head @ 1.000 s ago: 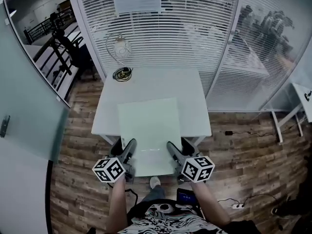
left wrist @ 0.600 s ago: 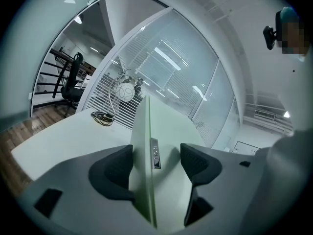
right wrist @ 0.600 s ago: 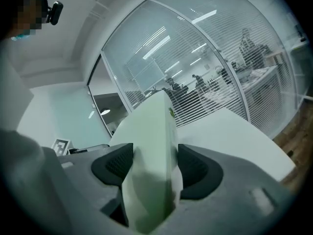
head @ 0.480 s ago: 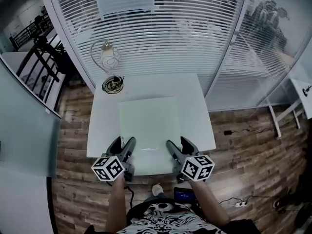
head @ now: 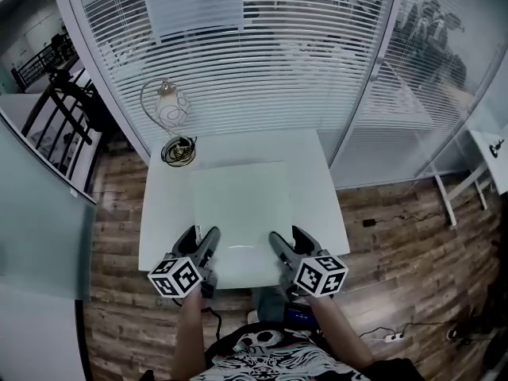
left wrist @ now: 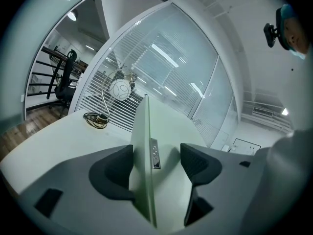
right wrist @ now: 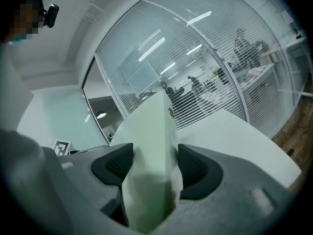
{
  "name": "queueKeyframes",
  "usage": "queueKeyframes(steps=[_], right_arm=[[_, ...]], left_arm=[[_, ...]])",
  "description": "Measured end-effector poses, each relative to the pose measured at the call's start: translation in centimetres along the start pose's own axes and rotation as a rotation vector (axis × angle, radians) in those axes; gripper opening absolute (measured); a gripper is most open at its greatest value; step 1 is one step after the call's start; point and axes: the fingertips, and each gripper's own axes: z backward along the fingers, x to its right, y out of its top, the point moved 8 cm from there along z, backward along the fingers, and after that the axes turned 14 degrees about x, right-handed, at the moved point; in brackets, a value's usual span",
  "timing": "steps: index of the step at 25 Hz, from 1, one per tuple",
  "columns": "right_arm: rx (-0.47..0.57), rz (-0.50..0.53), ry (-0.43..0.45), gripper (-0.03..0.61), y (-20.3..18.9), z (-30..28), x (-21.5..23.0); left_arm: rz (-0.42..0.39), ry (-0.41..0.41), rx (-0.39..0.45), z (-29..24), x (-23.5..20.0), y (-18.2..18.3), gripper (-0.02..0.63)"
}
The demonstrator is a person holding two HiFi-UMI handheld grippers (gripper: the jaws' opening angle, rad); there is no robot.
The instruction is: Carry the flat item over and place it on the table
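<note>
1. Pale flat panel (head: 242, 209) sits over the white table (head: 161, 213), its near edge past the table's front; contact with the table unclear
2. Left gripper (head: 200, 236) and right gripper (head: 287, 238) each clamp that near edge
3. Wire-shade lamp (head: 169, 104) and coiled cable (head: 178, 151) occupy the far left corner

Even, cool indoor light; strong fisheye bending, edges perhaps vignetted.

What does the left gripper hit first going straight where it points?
Probably the glass wall with blinds past the table; the flat panel in the left gripper's tongs would touch first. The lamp sits left of that line; depth unclear.
</note>
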Motion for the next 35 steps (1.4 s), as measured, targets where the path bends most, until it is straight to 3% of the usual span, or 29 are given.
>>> queueKeyframes(steps=[9, 35], right_arm=[[0.011, 0.011, 0.024, 0.276, 1.1, -2.4, 1.0], [-0.073, -0.013, -0.018, 0.276, -0.8, -4.8, 3.6]], left_arm=[[-0.018, 0.003, 0.03, -2.2, -0.3, 0.9, 0.302], [0.029, 0.054, -0.028, -4.4, -2.8, -1.6, 0.299]])
